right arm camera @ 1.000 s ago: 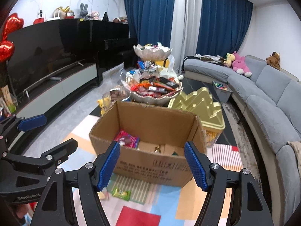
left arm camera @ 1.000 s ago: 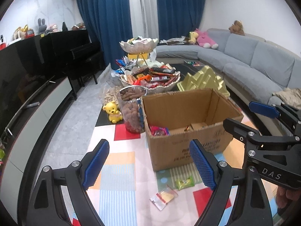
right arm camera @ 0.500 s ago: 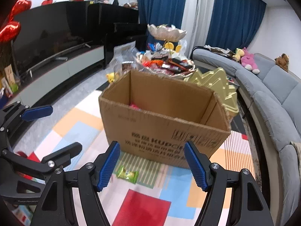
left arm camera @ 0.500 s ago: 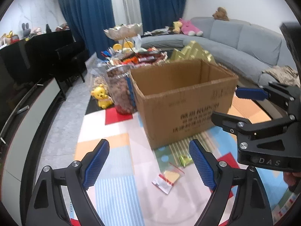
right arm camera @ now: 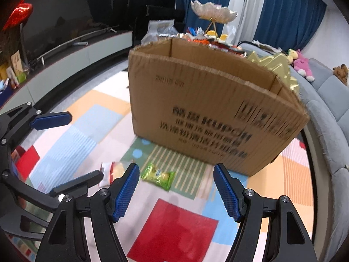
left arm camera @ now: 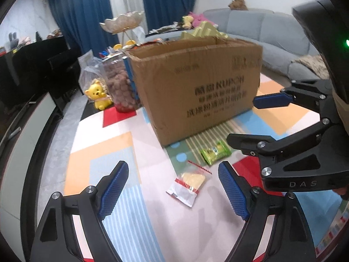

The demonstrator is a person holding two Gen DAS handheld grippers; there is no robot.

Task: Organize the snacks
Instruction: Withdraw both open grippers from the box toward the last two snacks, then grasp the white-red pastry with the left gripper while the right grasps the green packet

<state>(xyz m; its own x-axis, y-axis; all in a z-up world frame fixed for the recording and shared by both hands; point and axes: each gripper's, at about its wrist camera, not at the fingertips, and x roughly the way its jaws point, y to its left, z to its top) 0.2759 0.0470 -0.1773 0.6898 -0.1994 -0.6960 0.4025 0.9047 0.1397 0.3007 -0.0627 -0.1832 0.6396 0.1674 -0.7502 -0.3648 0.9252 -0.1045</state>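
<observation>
An open cardboard box (left arm camera: 196, 87) (right arm camera: 207, 113) stands on the colourful play mat, its inside hidden from both views. In front of it lie a green snack packet (left arm camera: 215, 152) (right arm camera: 158, 175) and a clear packet with a yellow snack (left arm camera: 188, 183) (right arm camera: 113, 170). My left gripper (left arm camera: 173, 168) (right arm camera: 69, 148) hovers low over the clear packet. Its jaws are closing and press on nothing. My right gripper (right arm camera: 176, 170) (left arm camera: 250, 120) is open just right of the green packet and holds nothing.
A jar of brown snacks (left arm camera: 122, 85) and a yellow bear toy (left arm camera: 99, 96) stand left of the box. Behind it are a tiered snack stand (right arm camera: 212, 13) and a gold tray (right arm camera: 274, 63). A grey sofa (left arm camera: 283, 32) curves on the right, a TV cabinet (right arm camera: 65, 59) on the left.
Both grippers have sunk toward the mat. The box now shows its side instead of its inside, and the two packets have come closer. The left jaws are slightly narrower.
</observation>
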